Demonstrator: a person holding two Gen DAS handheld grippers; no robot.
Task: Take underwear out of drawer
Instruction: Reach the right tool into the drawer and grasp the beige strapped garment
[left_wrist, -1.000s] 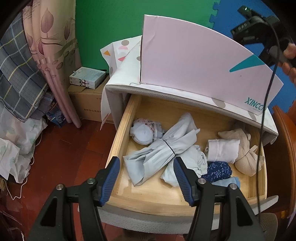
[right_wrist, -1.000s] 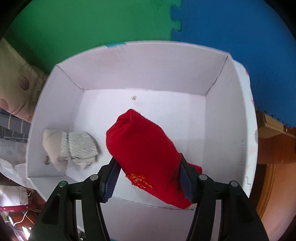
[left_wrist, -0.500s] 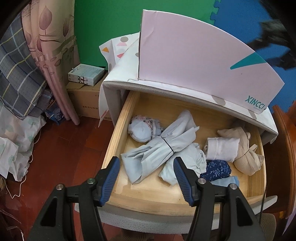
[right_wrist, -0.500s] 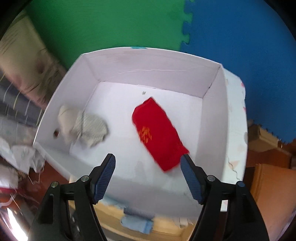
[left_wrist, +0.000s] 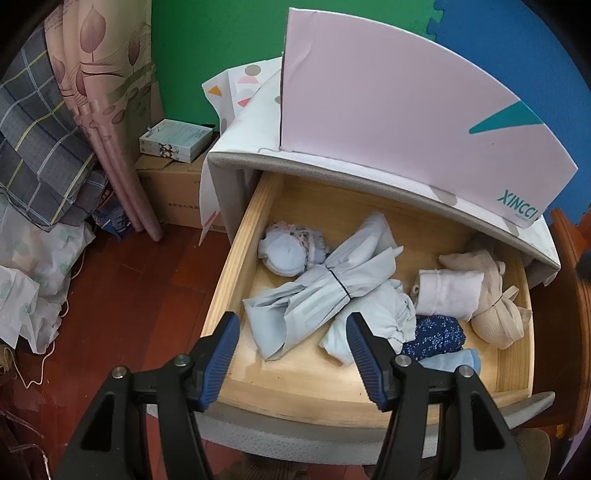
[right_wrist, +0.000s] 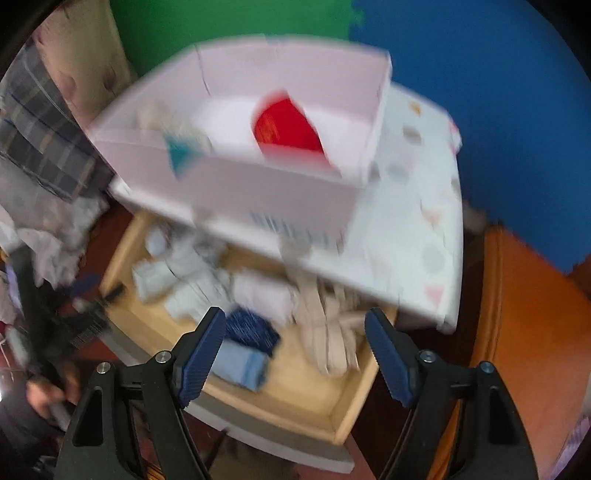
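Underwear (left_wrist: 325, 291) fills drawer (left_wrist: 236, 266) below "XINCCI" box (left_wrist: 406, 122); left tongs (left_wrist: 291, 332) apart, right tongs (right_wrist: 295, 328) opening, empty.

1. We see the left gripper (left_wrist: 291, 349): black angular arms, blue ribbed pads (left_wrist: 221, 354), and silver screws at the joints.
2. We see the right gripper (right_wrist: 295, 347), built alike: black frame, blue ribbed pads (right_wrist: 201, 356), silver screws.
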